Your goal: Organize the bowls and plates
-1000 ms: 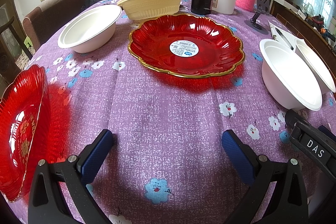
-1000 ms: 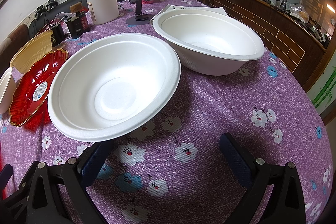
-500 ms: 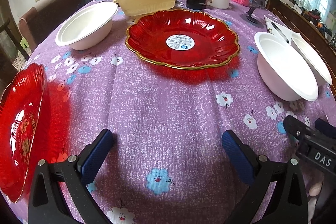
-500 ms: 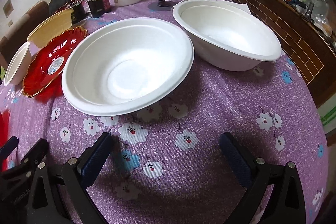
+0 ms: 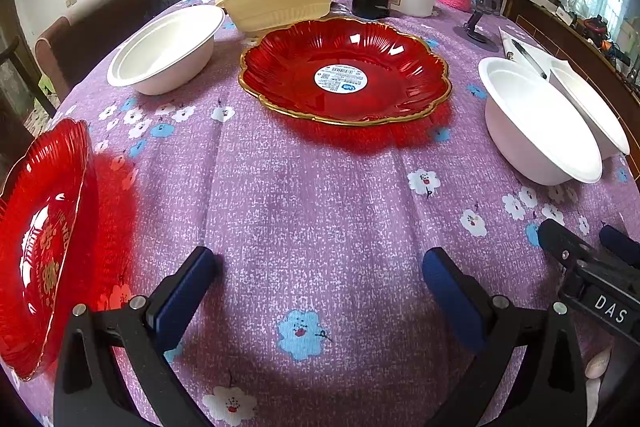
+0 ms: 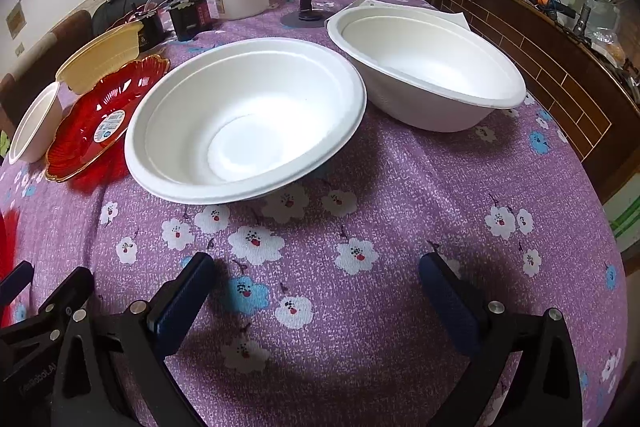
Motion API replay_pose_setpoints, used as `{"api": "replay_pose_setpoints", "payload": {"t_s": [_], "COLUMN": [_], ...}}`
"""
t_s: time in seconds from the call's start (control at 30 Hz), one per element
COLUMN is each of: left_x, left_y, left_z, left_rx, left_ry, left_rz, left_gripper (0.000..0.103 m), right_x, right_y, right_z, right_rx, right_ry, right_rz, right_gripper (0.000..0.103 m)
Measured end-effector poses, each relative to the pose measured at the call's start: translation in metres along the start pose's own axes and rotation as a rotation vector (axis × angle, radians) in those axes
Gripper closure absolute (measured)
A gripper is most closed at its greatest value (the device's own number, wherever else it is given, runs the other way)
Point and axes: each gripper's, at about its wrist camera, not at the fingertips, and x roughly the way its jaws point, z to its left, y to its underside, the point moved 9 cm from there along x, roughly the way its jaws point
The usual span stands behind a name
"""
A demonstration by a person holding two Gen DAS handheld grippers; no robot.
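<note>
- Hovering over the purple cloth (image 5: 312,195), the left claw (image 5: 316,281) is spread wide, gripping nothing.
- Right claw (image 6: 316,283) likewise spread and empty; seen from the left, its body reads "DAS".
- Ahead of the right claw, two white bowls (image 6: 244,119) (image 6: 428,67) stand mouth up, just beside each other.
- Ahead of the left claw, a red plate (image 5: 344,71) lies flat, with a round barcode sticker at its centre, too small to read.
- Another red plate (image 5: 40,251), with gold lettering, lies at the left edge.
</note>
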Motion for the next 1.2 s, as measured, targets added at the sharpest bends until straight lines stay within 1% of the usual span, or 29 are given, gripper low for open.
{"api": "replay_pose_setpoints", "payload": {"t_s": [0.7, 1.07, 1.2], "left_x": [-0.0008, 0.0005, -0.0006], "left_y": [0.0002, 0.001, 0.0036], "left_z": [-0.0009, -0.0022, -0.0023], "left_rx": [-0.003, 0.001, 0.003], "left_ry": [-0.006, -0.004, -0.008], "left_rz": [-0.004, 0.009, 0.034], "left_gripper": [0.0, 0.0, 0.0], "right_x": [-0.0012, -0.0005, 0.0001], "right_y": [0.0011, 0.0008, 0.0002], "right_z": [0.0009, 0.0014, 0.0012], "right_rx": [-0.004, -0.005, -0.007], "right_ry": [-0.001, 0.0, 0.004], "right_rz": [0.0, 0.001, 0.005], "right_gripper": [0.001, 0.001, 0.001]}}
